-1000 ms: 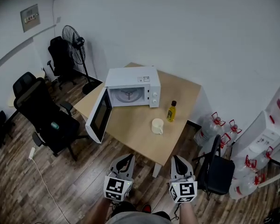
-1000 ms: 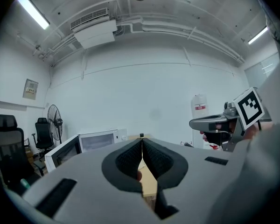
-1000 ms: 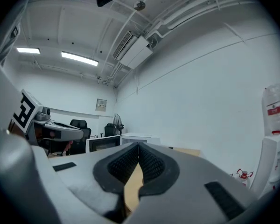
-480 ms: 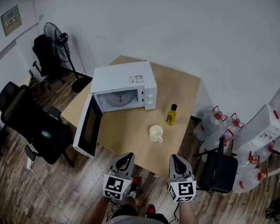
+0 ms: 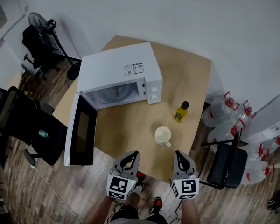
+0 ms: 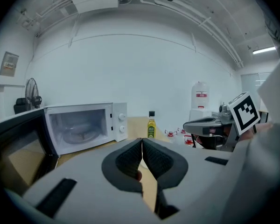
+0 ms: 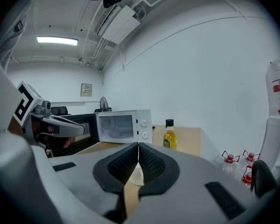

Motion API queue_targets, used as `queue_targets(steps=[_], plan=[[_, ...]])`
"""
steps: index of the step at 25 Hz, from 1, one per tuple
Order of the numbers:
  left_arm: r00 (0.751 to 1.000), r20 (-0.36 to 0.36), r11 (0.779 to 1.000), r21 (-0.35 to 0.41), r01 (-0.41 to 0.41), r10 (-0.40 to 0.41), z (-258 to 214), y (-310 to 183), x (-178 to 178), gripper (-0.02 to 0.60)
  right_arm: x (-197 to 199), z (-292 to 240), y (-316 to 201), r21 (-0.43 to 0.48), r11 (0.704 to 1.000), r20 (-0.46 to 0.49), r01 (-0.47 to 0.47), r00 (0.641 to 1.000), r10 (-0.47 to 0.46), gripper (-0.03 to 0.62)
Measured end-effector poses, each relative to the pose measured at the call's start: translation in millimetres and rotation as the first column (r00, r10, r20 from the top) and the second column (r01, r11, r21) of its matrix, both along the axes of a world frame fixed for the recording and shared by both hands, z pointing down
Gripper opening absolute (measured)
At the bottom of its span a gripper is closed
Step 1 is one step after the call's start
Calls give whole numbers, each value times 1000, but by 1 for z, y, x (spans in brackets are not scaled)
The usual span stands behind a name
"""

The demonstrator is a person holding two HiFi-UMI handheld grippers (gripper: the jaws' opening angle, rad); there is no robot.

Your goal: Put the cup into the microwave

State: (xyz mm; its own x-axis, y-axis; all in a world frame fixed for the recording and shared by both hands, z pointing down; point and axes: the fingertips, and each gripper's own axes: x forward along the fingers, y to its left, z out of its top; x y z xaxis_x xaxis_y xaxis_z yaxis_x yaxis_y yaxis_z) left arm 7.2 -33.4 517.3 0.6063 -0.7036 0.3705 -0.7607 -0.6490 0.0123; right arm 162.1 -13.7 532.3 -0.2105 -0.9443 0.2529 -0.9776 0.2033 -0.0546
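Hovering near the table (image 5: 186,78) edge, left gripper (image 5: 129,157) and right gripper (image 5: 181,156) hold jaws together, empty. Cup (image 5: 163,135) sits beyond them; microwave (image 5: 116,71) door (image 5: 79,136) open

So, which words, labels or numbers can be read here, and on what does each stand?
Nothing here reads clearly.
Sticker atop the white box-shaped microwave: too small.
Label on the small yellow glass oil bottle: too small.
Red label on the large clear plastic water jug: blurred.
Black-and-white square markers on the cubes: patterns, no letters.

The cup (image 5: 162,135) is cream, the microwave (image 5: 116,71) white, the bottle (image 5: 181,114) yellow with black cap, the desk (image 5: 190,78) light wood.
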Motion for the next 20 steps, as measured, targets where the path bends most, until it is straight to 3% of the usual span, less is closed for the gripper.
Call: queue_targets(steps=[5,9,12,14,20], plan=[[1000,17,999,-40,-25,26,34,-24,11,25,-1,46,-20,-75,997,-43,31,999,-34,18],[999,28,998,-56,-34,35,48,-37,14,23,-1,73,-30,-118,991,-25,60,998,-64,22],[998,42,997,-64,-40,43,55,-42,15,23,-4,89,-35,-160,982,2,95,995,-96,129],[998,41,996,-75,-42,45,60,-43,15,23,-5,99,-37,-184,977,2,111,994,-113,161],[998,47,995,-98,-33,38,77,-49,13,23,-6,122,-47,-219,967,-15,133,990,-140,184]])
